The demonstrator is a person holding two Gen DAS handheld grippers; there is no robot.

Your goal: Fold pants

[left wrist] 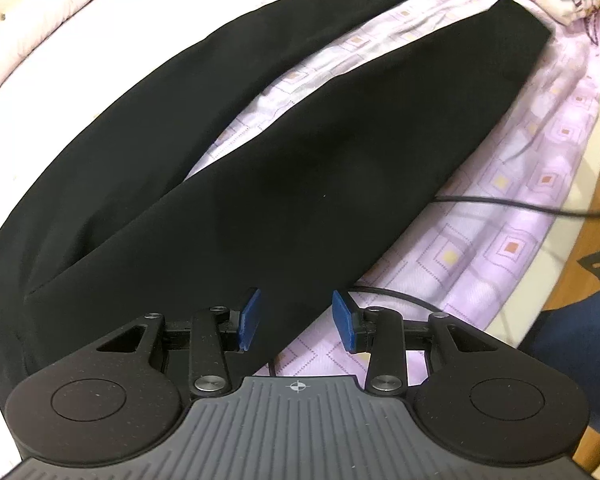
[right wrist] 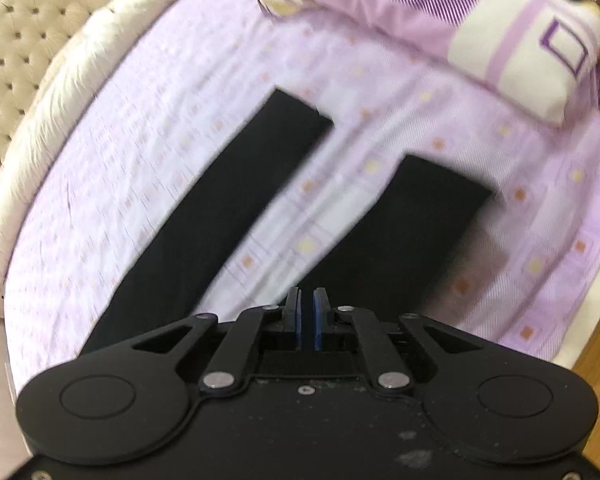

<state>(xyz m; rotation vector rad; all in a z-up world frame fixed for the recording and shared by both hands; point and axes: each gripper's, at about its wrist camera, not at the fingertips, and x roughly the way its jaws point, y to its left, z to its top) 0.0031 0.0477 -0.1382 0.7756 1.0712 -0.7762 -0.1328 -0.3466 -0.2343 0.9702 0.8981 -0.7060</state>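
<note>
Blue-padded fingers of the left gripper (left wrist: 296, 322) stand partly apart at the bottom centre of the left wrist view, poised over the waist end of the black pants (left wrist: 284, 184); the cloth passes under the gap, but whether the pads press on it cannot be told. From there the pants spread flat across a lilac bedsheet (left wrist: 512, 216) printed with small squares, their two legs running toward the upper right of the frame with a wedge of sheet showing between them. A thin black cable (left wrist: 540, 205) crosses the sheet at the right edge, and a patch of dark blue cloth (left wrist: 580, 332) fills the lower right corner. A tufted cream headboard (left wrist: 4, 4) sits at the upper left.

Seen from the right wrist, the right gripper (right wrist: 307, 312) occupies the bottom centre with its blue pads drawn almost together, a thin slit between them and no cloth visibly caught there. Beyond it the two pant legs lie well apart on the sheet, their cuffs ending at centre frame and right of centre. A folded purple and cream quilt (right wrist: 440, 28) rests at the upper right, and a cream ruffled cover (right wrist: 72, 92) edges the bed along the left. This view is blurred.
</note>
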